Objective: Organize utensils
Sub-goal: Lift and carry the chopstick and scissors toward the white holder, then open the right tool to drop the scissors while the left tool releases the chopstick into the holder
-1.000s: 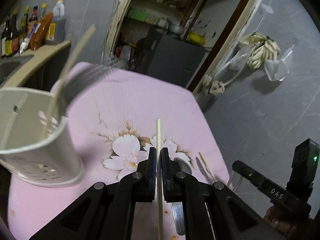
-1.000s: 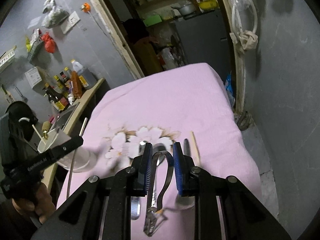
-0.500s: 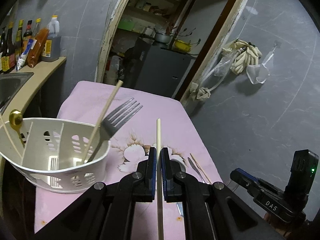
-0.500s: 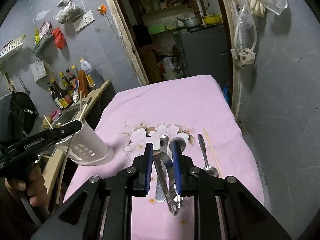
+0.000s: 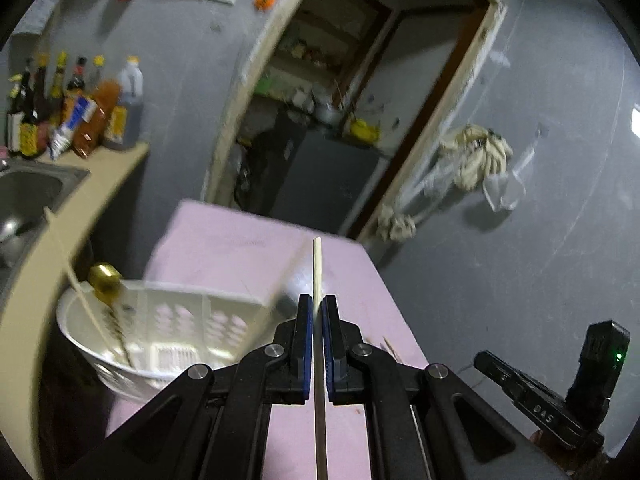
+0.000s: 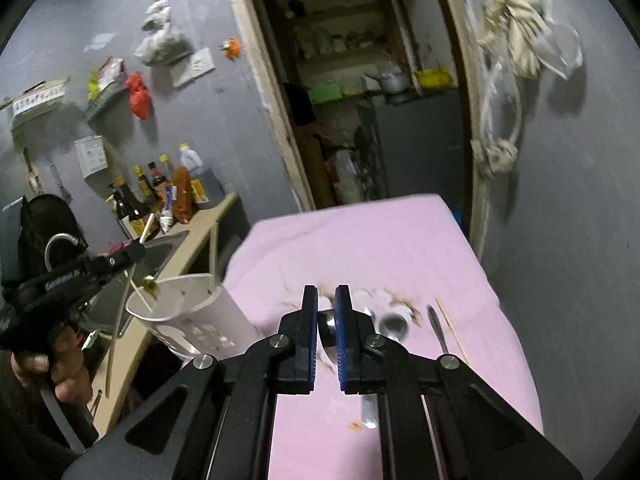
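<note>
**Step in hand:** carrying one utensil to the container.
- The left claw [image 5: 316, 312] is clamped on a pale wooden chopstick [image 5: 317, 276], which runs straight out between the pads.
- It is held in the air just beside the holder, above the near left part of the bench [image 6: 360, 248], which is covered in pink flowered cloth.
- The chopstick is not yet in the holder.

**Next move calls for:**
- Bring the chopstick tip over the holder's open mouth.
- Tilt it down among the sticks already inside.
- Part the pads only once the tip is below the rim.
- Judgement: a thin stick can catch on the rim or skid off it, and the light holder may tip.

**Right claw [image 6: 326, 320]:**
- The pads are close together with a narrow gap.
- Something silvery shows in the gap, but I cannot tell whether it is gripped or merely lies behind.

**Container:** a white perforated plastic utensil holder [image 6: 188, 316], at the left edge of the bench.
- It appears to lean.
- It holds a gold-ended utensil [image 6: 149, 281] and at least two thin sticks.
- The rest is blurred.

**Loose on the cloth, well apart from the holder:**
- A spoon [image 6: 394, 324].
- A slimmer metal utensil [image 6: 438, 330].
- A second chopstick [image 6: 452, 330], just beside the slim utensil.
</note>
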Motion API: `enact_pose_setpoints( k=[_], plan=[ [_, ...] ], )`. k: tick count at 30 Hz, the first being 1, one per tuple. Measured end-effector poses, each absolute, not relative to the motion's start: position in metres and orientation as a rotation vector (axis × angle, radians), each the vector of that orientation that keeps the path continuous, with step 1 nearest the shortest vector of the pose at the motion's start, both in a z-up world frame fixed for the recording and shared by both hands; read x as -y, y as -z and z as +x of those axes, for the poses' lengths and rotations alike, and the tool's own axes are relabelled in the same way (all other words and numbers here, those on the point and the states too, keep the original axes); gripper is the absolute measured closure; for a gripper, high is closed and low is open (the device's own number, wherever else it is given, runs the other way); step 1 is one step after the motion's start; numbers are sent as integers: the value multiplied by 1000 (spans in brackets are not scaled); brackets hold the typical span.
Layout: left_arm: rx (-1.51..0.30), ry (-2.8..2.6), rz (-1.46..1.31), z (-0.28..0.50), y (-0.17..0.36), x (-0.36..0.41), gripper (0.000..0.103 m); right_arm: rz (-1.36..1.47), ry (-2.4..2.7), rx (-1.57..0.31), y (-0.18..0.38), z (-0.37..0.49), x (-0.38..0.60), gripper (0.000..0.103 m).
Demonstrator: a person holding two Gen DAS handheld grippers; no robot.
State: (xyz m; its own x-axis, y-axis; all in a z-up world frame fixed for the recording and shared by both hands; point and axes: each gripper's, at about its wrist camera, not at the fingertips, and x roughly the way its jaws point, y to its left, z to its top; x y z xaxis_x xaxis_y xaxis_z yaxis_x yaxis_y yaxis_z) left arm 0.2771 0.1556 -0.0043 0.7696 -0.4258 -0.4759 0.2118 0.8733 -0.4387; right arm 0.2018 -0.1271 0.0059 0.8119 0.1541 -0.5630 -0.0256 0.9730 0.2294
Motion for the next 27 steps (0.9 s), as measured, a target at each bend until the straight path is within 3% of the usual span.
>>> enact_pose_setpoints(
  k=[16,27],
  plan=[
    [-334,65,-552,317,-23,-292,98,295,-375,-482,-84,227,55,96],
    [-300,20,-519,343,-7,-287,98,264,-433,-538,-53,276,-3,96]
  ],
)
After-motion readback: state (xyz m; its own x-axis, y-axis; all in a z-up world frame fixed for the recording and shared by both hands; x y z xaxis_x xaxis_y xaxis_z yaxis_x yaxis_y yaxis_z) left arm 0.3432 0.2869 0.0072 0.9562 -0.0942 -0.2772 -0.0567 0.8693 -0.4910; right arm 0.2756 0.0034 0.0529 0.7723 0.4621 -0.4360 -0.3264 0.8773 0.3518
